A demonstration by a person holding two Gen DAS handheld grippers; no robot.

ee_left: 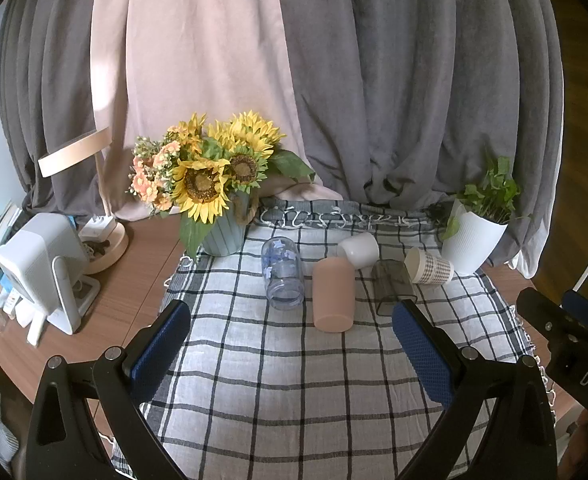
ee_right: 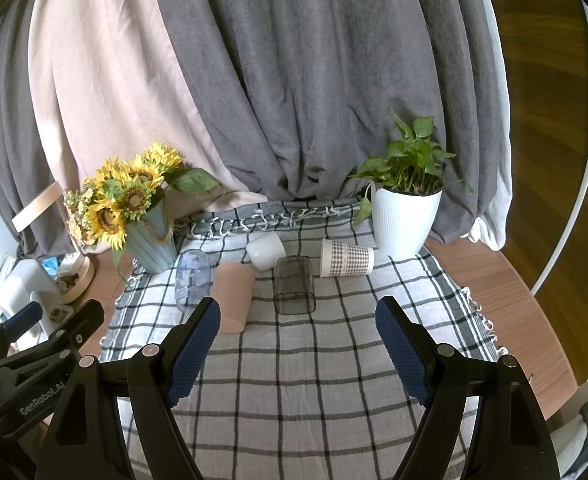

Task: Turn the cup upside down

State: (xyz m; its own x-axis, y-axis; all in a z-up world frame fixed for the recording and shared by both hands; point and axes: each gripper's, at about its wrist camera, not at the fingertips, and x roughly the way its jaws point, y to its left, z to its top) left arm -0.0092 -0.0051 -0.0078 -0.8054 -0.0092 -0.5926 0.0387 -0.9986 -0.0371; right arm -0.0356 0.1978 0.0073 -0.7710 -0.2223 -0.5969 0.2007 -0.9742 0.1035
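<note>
Several cups lie on their sides on a checked cloth point(ee_left: 294, 380): a clear blue-flowered cup point(ee_left: 282, 276) point(ee_right: 192, 278), a pink cup point(ee_left: 333, 295) point(ee_right: 234, 296), a white cup point(ee_left: 358, 249) point(ee_right: 266, 255), a smoky clear square cup point(ee_left: 391, 286) point(ee_right: 294, 286) and a checked paper cup point(ee_left: 429, 267) point(ee_right: 346, 258). My left gripper point(ee_left: 294, 316) is open and empty, short of the cups. My right gripper point(ee_right: 297, 312) is open and empty, also short of them; it shows at the left wrist view's right edge point(ee_left: 565, 332).
A sunflower vase point(ee_left: 224, 232) point(ee_right: 152, 246) stands at the cloth's back left, a white plant pot point(ee_left: 473, 240) point(ee_right: 403, 220) at the back right. A lamp point(ee_left: 94, 236) and white device point(ee_left: 42, 272) sit on the wooden table to the left. Curtains hang behind.
</note>
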